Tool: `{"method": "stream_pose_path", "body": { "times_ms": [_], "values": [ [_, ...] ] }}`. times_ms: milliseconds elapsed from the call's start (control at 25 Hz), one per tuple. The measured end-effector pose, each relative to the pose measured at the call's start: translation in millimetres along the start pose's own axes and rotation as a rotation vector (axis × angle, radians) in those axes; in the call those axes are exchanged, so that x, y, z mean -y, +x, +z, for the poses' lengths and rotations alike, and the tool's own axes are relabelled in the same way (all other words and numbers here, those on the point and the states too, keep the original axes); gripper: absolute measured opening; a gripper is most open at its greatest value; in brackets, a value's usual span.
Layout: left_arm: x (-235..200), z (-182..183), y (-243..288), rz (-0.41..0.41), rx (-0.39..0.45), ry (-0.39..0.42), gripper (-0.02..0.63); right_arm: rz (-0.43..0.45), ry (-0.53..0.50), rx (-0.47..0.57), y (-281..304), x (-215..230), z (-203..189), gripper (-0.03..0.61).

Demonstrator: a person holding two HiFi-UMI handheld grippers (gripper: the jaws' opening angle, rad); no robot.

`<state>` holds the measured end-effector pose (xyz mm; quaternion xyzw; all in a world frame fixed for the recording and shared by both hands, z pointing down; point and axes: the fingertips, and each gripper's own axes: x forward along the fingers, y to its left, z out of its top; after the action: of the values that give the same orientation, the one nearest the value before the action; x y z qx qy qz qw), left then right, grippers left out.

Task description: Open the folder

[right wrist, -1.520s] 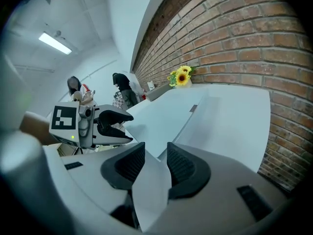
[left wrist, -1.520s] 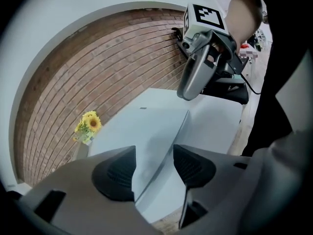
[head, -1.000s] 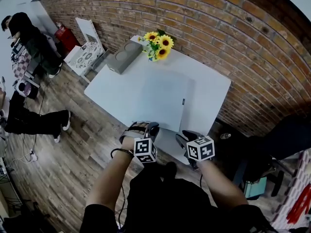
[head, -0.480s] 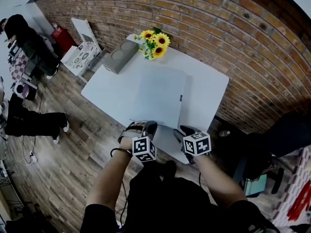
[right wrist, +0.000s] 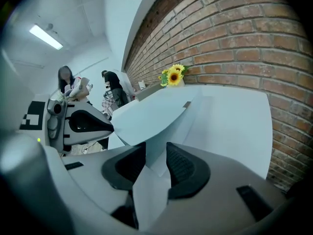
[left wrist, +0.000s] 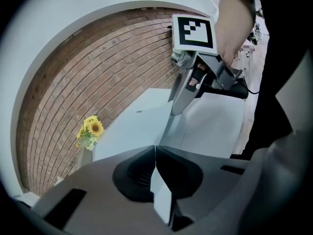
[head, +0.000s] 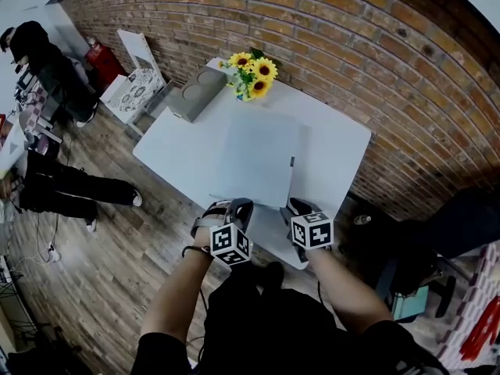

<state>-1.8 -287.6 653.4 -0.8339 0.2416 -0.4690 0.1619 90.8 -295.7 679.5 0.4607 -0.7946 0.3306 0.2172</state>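
My left claw (left wrist: 155,151) is pinched fully together on a thin pale sheet, the near edge of the folder (head: 259,158). The folder lies flat on the white table (head: 337,143) in front of me, its near edge at the table's front edge. My right claw (right wrist: 155,156) has its jaws apart. They have just been closing, and a leaf of the folder's edge stands between them, but the pads do not look pressed on it.

From my right claw's view the cover bows up toward my left claw, so I judge the leaves are starting to part. I cannot tell for sure which leaf each claw has.

The main risk is that one claw catches both leaves. Then lifting would raise the whole folder instead of opening it, or drag it off the table's edge. If my right claw closes on the cover rather than the back leaf, nothing pins the folder down. The sheet is thin and smooth, so a hard pull could crease it or slip it out of my left claw.
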Motion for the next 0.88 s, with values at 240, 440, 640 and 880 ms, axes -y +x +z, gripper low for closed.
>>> {"method": "stream_pose_path", "body": {
  "times_ms": [240, 440, 640, 880],
  "values": [
    [2.8, 7.6, 7.0, 0.035, 0.001, 0.115, 0.043, 0.069, -0.028, 0.037, 0.4, -17.1, 12.0, 0.118],
    [-9.9, 17.2, 31.0, 0.035, 0.024, 0.068, 0.12, 0.097, -0.058, 0.055, 18.0, -12.4, 25.7, 0.118],
    [6.6, 24.1, 24.6, 0.019, 0.023, -0.013, 0.037, 0.075, -0.037, 0.007, 5.7, -10.3, -0.7, 0.123],
    [-46.8, 37.5, -10.8, 0.135, 0.178, -0.346, 0.029, 0.031, -0.088, -0.019, 8.8, -4.7, 5.6, 0.116]
  ]
}}
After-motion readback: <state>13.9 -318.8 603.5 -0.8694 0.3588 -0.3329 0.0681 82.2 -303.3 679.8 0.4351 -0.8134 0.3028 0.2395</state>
